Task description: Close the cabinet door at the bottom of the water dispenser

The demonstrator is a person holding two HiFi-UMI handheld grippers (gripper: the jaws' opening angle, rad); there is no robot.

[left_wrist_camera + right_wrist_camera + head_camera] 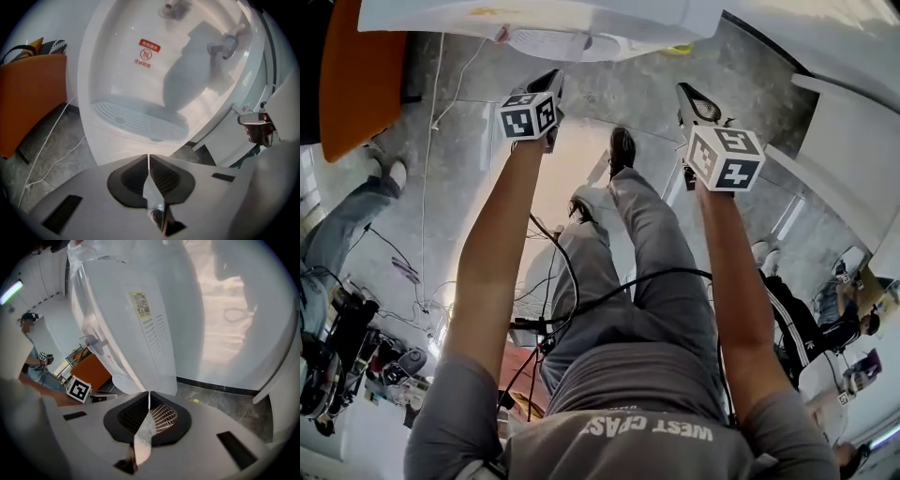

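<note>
- The left claw (pixel 148 158) is pinched together on nothing and aimed at the water dispenser (pixel 140 79), just above its drip tray (pixel 136 123). I'd guess it is set to push, not grab.
- The right claw (pixel 149 397) is likewise closed and empty, facing the dispenser's side wall.
- The cabinet door (pixel 218 147) looks like the white panel standing ajar low down, near the floor, not yet touched.

Glossy, smooth finish on the tall white plastic water dispenser (pixel 140 79), finely ribbed across its white drip tray (pixel 136 123). Matt pale-grey plastic on the left gripper (pixel 148 157) and right gripper (pixel 149 393), with black ribbed pads (pixel 165 178). Mottled grey stone-like floor (pixel 609 89), faintly sheened. Soft grey cloth trousers (pixel 652 272). Smooth matt orange chair panel (pixel 33 98).
</note>
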